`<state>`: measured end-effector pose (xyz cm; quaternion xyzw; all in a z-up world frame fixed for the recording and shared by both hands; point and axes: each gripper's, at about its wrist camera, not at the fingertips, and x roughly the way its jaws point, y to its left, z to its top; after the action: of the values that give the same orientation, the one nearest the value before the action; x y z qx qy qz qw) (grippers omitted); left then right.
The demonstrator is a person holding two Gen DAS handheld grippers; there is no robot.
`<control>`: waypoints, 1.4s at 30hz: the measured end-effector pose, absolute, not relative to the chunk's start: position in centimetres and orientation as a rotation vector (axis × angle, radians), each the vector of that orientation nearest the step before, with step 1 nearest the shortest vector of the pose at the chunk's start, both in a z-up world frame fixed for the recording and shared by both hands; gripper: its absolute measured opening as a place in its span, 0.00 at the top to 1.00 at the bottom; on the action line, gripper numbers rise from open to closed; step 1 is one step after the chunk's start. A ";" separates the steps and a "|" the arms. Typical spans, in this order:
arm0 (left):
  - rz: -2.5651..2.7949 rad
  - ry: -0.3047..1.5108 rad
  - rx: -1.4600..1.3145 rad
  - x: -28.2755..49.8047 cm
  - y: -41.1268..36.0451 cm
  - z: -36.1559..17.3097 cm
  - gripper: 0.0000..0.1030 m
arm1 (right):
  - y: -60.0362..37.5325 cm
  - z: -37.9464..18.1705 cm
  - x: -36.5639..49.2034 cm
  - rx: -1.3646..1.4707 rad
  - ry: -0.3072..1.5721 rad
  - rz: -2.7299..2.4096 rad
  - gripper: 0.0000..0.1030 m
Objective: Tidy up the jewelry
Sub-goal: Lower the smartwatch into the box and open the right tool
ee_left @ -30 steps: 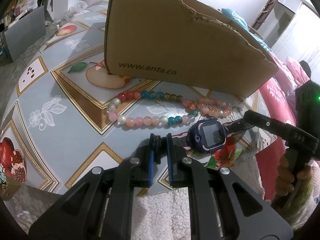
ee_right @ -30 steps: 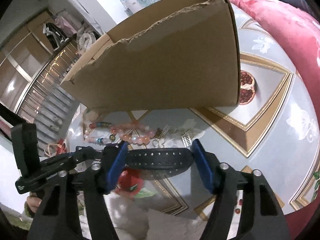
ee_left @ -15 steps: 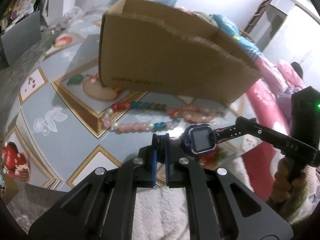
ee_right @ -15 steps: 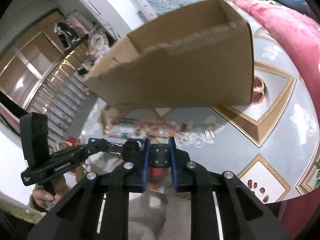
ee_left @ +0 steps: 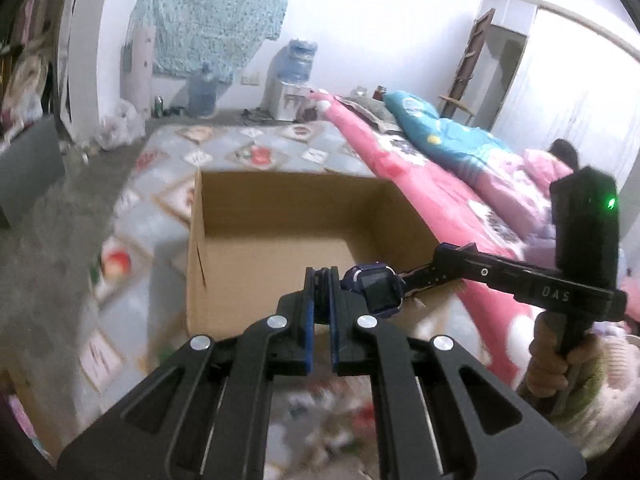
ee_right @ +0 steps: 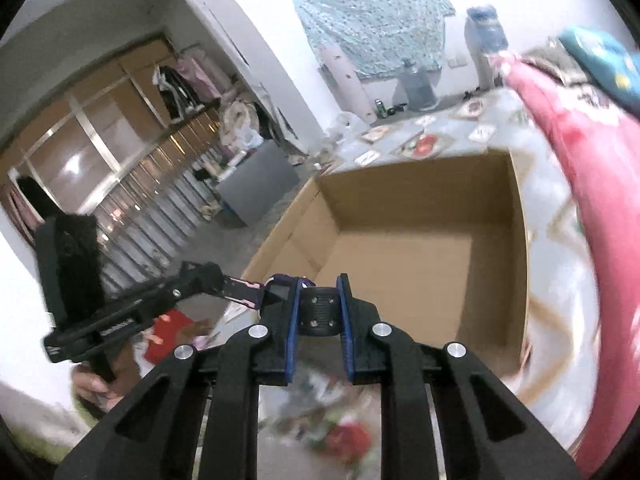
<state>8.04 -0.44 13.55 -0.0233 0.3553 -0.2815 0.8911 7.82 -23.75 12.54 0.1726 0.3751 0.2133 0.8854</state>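
A purple smartwatch (ee_left: 376, 286) hangs in the air between both grippers, at the near rim of an open cardboard box (ee_left: 280, 216). My left gripper (ee_left: 321, 280) is shut on one strap end. My right gripper (ee_right: 320, 298) is shut on the other, black perforated strap (ee_right: 320, 312); the watch body (ee_right: 280, 286) shows just left of its fingers. The box (ee_right: 420, 240) looks empty inside in both views. The bead strings are lost in the blur below.
A pink bed (ee_left: 440, 184) with a teal pillow runs along the right of the box. The patterned floor mat (ee_left: 132, 264) surrounds the box. A grey bin (ee_right: 256, 184) and cluttered wardrobe stand at the far left. Water bottles stand by the back wall.
Both grippers rose together with the watch from the mat to box-rim height. The right gripper closed on the strap within the last second. The box's inside came into view.
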 end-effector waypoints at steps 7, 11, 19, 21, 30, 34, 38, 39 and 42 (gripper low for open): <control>-0.464 0.905 0.086 19.6 -4.8 11.0 0.95 | -23.4 9.1 20.1 0.291 0.992 0.300 0.83; -0.393 0.992 0.156 23.7 -6.2 8.5 0.95 | -22.8 6.6 24.2 0.224 1.063 0.218 0.81; -0.314 1.069 0.188 27.2 -6.6 5.3 0.75 | -23.6 5.6 26.2 0.166 1.054 0.095 0.48; -0.318 1.051 0.185 27.0 -6.7 5.6 0.64 | -24.0 5.9 26.0 0.183 1.042 0.104 0.47; -0.322 0.887 0.148 22.8 -4.7 10.0 0.35 | -24.5 9.5 22.8 0.177 0.919 0.101 0.47; -0.355 0.790 0.098 18.7 -2.3 13.0 0.24 | -25.1 12.5 18.9 0.213 0.833 0.142 0.44; -0.376 0.702 0.026 13.3 1.4 15.4 0.17 | -26.4 15.1 13.5 0.229 0.732 0.175 0.33; -0.375 0.691 0.018 12.3 2.1 15.5 0.16 | -27.0 15.7 11.6 0.234 0.704 0.184 0.29; -0.374 0.677 -0.014 8.2 4.7 15.2 0.13 | -28.5 16.2 6.7 0.241 0.663 0.192 0.23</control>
<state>8.21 4.73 15.22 -0.0067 0.3302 -0.1824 0.9261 6.68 -28.54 16.18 0.1179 0.3242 0.0936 0.9339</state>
